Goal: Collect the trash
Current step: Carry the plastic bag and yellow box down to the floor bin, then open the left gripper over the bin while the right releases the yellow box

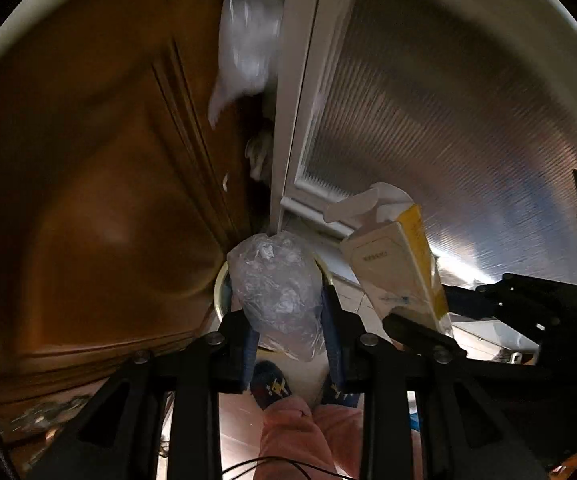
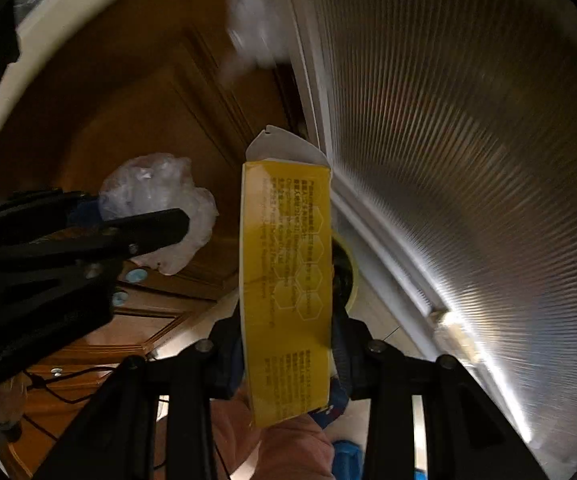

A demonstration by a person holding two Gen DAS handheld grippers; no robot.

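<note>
My left gripper [image 1: 278,300] is shut on a crumpled clear plastic bag [image 1: 276,288], which also shows in the right wrist view [image 2: 160,200] beside the left gripper [image 2: 160,224]. My right gripper [image 2: 288,320] is shut on a yellow and white cardboard box [image 2: 286,280] with an open top flap; the box also shows in the left wrist view [image 1: 400,264], held by the right gripper [image 1: 420,320]. A pale round bin rim [image 1: 220,292] sits on the floor just beyond the bag; part of it shows behind the box in the right wrist view [image 2: 348,276].
A brown wooden door [image 1: 108,180] fills the left, a white-framed ribbed glass door [image 1: 448,120] the right. A blurred white plastic bag [image 1: 248,40] hangs in the gap between them. My feet in patterned slippers [image 1: 270,384] stand on the floor below.
</note>
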